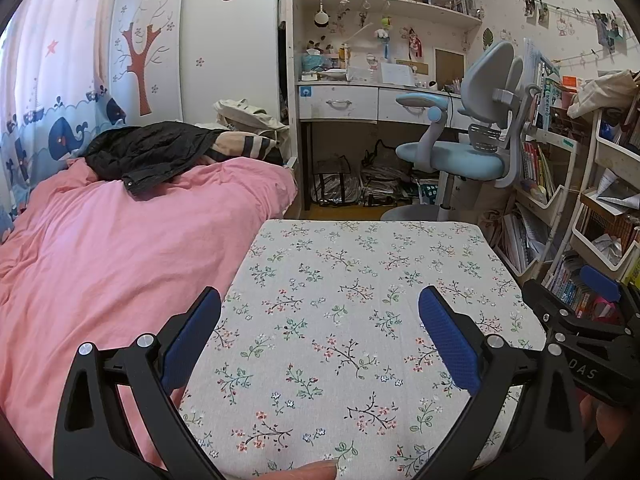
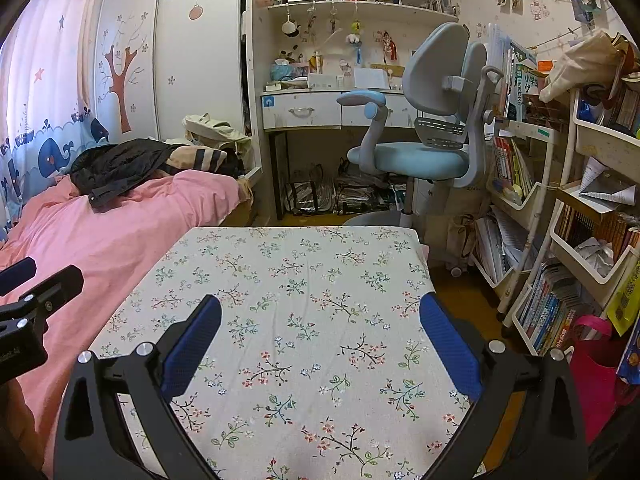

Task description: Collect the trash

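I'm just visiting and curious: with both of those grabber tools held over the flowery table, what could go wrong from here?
No trash shows on the floral tablecloth, so a wrong item might get picked. The left gripper and right gripper, both open, hover close together and could bump. Reaching right, a finger might snag the crowded book cart or knock papers loose.

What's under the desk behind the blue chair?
Under the desk, clear plastic bags and stacked papers sit on the floor. The blue chair and its base cover the right part, so anything there is hidden.
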`<state>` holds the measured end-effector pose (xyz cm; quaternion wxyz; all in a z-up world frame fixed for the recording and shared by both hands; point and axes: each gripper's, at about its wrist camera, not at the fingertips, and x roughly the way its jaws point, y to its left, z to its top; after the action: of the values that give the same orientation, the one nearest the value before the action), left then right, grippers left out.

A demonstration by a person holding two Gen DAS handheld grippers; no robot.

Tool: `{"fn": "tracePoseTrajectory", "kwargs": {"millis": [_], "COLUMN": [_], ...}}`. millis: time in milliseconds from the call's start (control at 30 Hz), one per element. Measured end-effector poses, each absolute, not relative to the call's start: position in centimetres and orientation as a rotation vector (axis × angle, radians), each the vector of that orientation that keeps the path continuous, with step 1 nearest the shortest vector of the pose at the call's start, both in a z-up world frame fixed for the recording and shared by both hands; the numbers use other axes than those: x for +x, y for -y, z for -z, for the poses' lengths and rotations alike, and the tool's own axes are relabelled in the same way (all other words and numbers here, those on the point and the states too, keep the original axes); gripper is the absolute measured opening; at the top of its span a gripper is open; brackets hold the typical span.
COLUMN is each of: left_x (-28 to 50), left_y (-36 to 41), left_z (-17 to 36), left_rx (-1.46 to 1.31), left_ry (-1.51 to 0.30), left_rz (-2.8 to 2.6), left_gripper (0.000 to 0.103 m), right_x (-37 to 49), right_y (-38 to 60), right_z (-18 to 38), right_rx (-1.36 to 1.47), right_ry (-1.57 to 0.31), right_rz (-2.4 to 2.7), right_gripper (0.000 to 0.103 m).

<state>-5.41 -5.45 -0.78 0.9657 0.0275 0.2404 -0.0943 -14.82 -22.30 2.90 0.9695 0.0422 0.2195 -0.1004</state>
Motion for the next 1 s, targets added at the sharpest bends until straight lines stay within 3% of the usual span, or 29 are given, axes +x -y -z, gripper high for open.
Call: {"fn": "tracePoseTrajectory", "kwargs": {"millis": [600, 1000], "left_x": [-5.5, -3.3], "left_y": [5.0, 4.1], "left_z": [0.8, 1.0], "left_rx": [0.016, 0.031], "left_ry": [-0.466, -0.551], "left_rz": [0.214, 0.204], "left_gripper": [0.096, 0.096], "right_x": [-13.5, -6.4], "right_y": [22.6, 24.9], "right_z": [-1.6, 4.8], "right_rx": [0.064, 0.061], "right_ry": [-0.490, -0.801], "right_rz": [0.195, 0.248], "right_gripper": [0.095, 0.095]}}
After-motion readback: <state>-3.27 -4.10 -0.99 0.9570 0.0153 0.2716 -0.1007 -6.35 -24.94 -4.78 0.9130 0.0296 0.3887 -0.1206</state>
